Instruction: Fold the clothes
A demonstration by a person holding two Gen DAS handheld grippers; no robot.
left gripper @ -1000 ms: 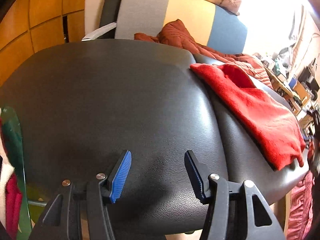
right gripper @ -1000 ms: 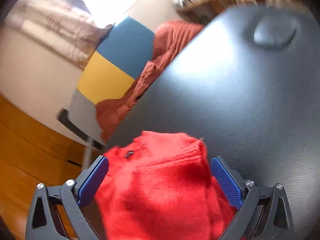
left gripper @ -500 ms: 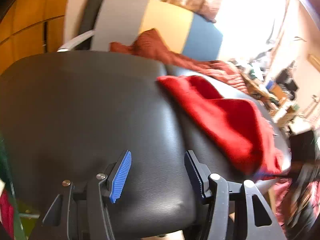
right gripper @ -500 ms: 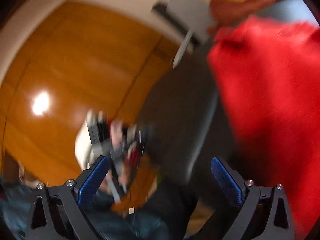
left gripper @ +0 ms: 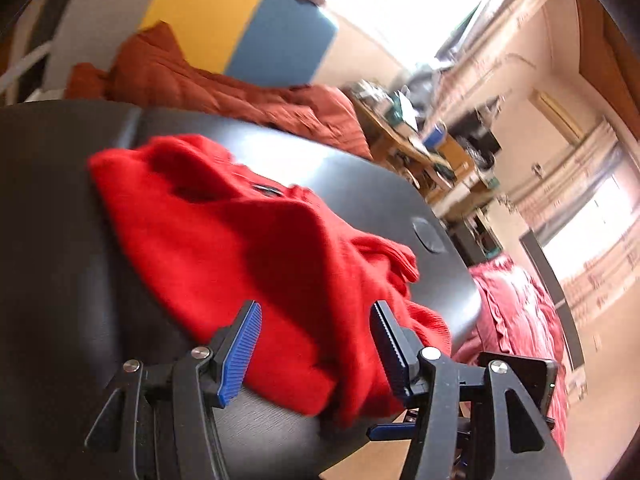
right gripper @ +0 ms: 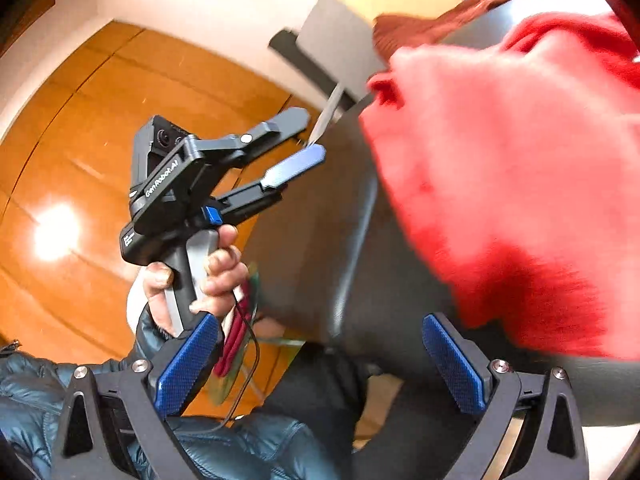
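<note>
One red sweater (left gripper: 240,248) lies bunched on the black table (left gripper: 60,240).

The black padded surface (left gripper: 60,240) lies bare to the left of the red sweater (left gripper: 240,240), giving open room there, and a bare strip runs behind it toward a round dimple (left gripper: 428,235). The sweater covers the middle and spills over the near edge, lying between the spread fingers of the left gripper (left gripper: 316,344). Beyond the far edge, a rust-coloured blanket (left gripper: 224,88) and a striped chair back (left gripper: 240,28) block the way. The right gripper (right gripper: 320,364) hangs open off the edge, clear of the cloth.
</note>
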